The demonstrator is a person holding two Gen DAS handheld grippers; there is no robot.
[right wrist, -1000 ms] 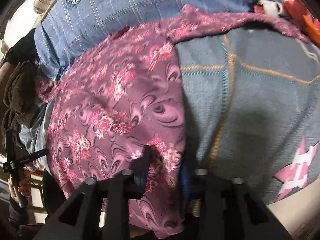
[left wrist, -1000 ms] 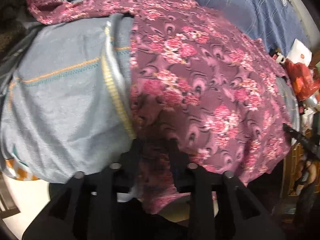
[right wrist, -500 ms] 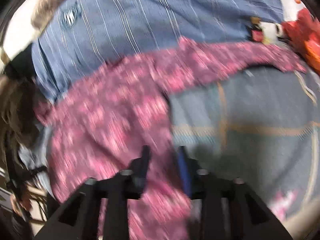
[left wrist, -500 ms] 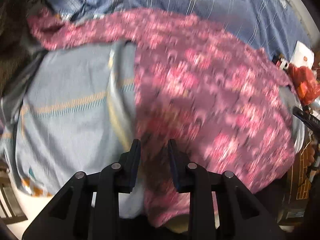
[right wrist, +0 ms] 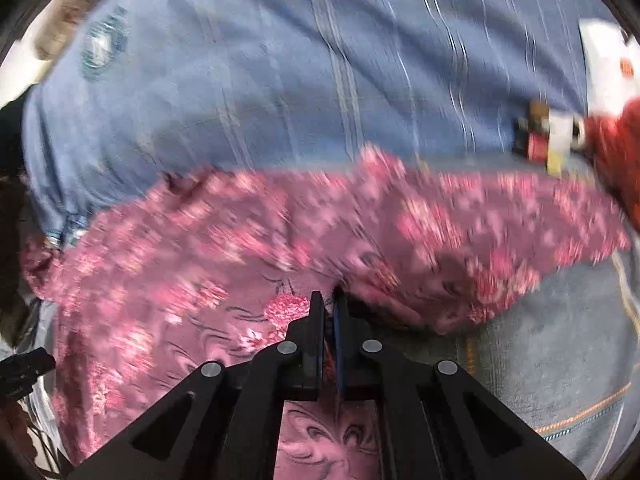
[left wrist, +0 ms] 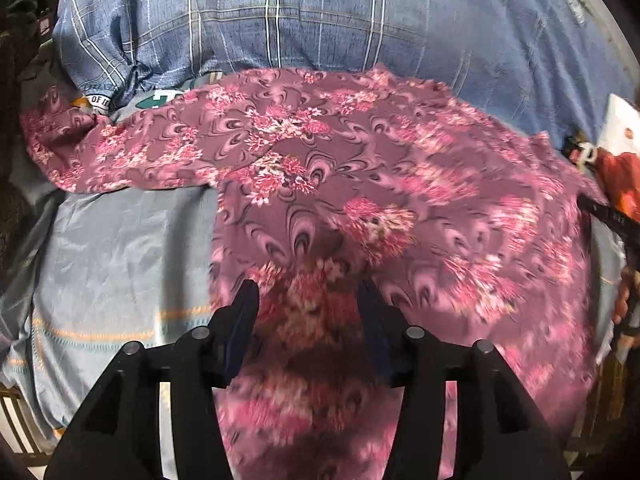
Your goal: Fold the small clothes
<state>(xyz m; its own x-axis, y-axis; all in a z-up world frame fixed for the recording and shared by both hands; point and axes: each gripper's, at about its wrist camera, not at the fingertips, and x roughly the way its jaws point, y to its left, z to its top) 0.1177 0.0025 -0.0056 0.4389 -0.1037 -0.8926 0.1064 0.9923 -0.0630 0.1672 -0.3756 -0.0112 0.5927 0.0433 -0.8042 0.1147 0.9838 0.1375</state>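
Note:
A maroon garment with pink flowers (left wrist: 360,168) lies spread on a grey-blue sheet (left wrist: 120,264); it also shows, blurred, in the right wrist view (right wrist: 240,248). My left gripper (left wrist: 308,300) is open, its jaws wide apart over the garment's near part, with cloth below them. My right gripper (right wrist: 329,308) is shut on the garment's cloth, which bunches up at the fingertips and is drawn into a fold to the right.
A blue checked blanket (left wrist: 320,12) covers the far side of the bed. A white and red packet (left wrist: 620,152) and small clutter (right wrist: 548,140) lie at the right. A dark cloth pile (left wrist: 16,80) sits at the far left.
My left gripper has opened and let go of the garment. My right gripper has stayed shut on the cloth and moved forward, carrying the near part toward the blanket.

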